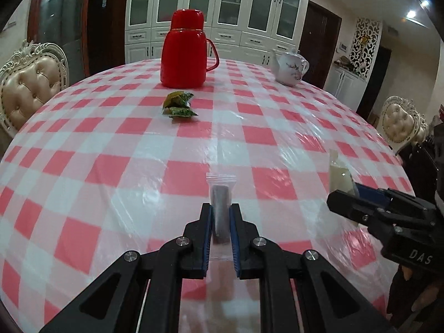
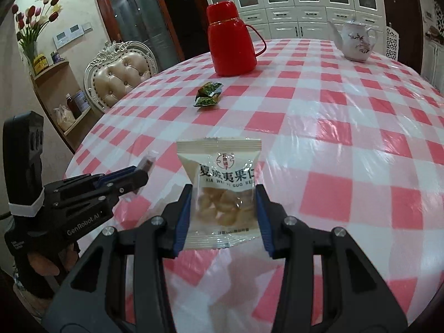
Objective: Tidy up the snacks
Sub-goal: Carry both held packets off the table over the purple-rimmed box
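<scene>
My left gripper (image 1: 221, 211) is shut on a narrow clear packet with a dark brown snack (image 1: 221, 194), held above the checkered table. It also shows in the right wrist view (image 2: 141, 170) at the left. My right gripper (image 2: 223, 191) is shut on a white macadamia nut packet (image 2: 222, 186), gripped by its sides. In the left wrist view the right gripper (image 1: 347, 191) is at the right edge with the packet (image 1: 338, 174) seen edge-on. Two green snack packets (image 1: 179, 104) lie together mid-table, also in the right wrist view (image 2: 208, 94).
A red thermos jug (image 1: 183, 52) stands behind the green packets. A white teapot (image 1: 291, 68) stands at the far right. The round table carries a red-and-white checkered cloth (image 1: 249, 127) under clear plastic. Padded chairs (image 1: 27, 83) stand around it.
</scene>
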Motion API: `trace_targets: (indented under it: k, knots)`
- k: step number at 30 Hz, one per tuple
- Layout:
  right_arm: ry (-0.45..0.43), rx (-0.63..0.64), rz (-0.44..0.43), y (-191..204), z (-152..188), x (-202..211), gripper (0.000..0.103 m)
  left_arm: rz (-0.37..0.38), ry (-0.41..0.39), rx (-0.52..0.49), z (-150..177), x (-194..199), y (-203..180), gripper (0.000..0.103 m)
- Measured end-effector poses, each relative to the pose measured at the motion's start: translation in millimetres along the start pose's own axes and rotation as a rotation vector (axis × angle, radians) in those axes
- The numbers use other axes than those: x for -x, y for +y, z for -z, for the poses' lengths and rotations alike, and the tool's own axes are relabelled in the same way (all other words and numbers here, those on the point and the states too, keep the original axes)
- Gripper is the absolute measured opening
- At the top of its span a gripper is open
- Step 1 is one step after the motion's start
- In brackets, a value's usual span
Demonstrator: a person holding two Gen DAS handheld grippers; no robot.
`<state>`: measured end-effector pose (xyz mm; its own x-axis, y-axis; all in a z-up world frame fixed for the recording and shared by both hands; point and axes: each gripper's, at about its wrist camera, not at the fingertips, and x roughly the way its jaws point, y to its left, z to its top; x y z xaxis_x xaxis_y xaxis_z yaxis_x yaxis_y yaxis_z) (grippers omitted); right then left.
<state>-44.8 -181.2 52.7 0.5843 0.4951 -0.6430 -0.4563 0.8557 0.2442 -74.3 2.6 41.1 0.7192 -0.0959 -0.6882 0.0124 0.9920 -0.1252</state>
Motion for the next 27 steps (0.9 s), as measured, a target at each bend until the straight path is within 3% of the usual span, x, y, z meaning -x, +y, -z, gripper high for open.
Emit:
trace_targets:
  k: [6,27]
  knots:
    - [-0.002,0.006,0.007,0,17,22,0.047,-0.016,0.003,-0.032,11,11,-17,0.013]
    - [-0.058,0.067,0.040,-20,79,125,0.047,0.049,-0.023,-0.173,49,55,-106,0.013]
